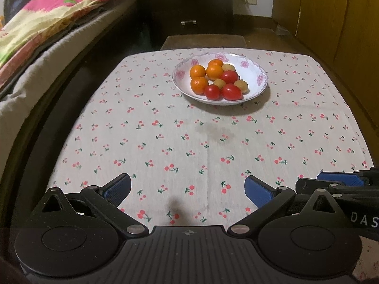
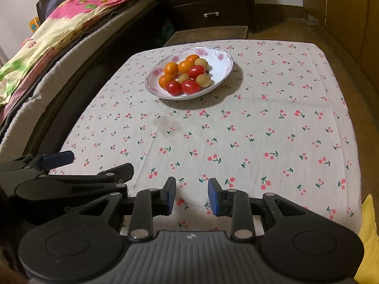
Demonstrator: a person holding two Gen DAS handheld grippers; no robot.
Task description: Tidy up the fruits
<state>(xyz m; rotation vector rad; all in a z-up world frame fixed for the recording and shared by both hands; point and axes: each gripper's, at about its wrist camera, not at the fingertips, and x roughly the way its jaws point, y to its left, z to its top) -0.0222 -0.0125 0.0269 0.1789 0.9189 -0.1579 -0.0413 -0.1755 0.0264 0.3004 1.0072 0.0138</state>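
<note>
A white floral plate (image 1: 258,71) (image 2: 222,59) at the far side of the table holds several small oranges (image 1: 197,71) (image 2: 171,68), three red tomatoes (image 1: 231,91) (image 2: 190,86) and yellow-brown fruits (image 1: 241,86) (image 2: 203,80). My left gripper (image 1: 188,190) is open wide and empty, low over the near edge of the cherry-print tablecloth (image 1: 165,130). My right gripper (image 2: 191,196) is partly open and empty, beside the left one at the near edge. Each gripper shows in the other's view: the right (image 1: 331,184), the left (image 2: 90,165).
A bed with a colourful quilt (image 1: 47,23) (image 2: 59,30) runs along the left of the table. A dark drawer unit (image 1: 187,7) (image 2: 208,2) and a low wooden stool (image 2: 208,34) stand behind. Wooden cupboard doors (image 1: 331,23) are on the right.
</note>
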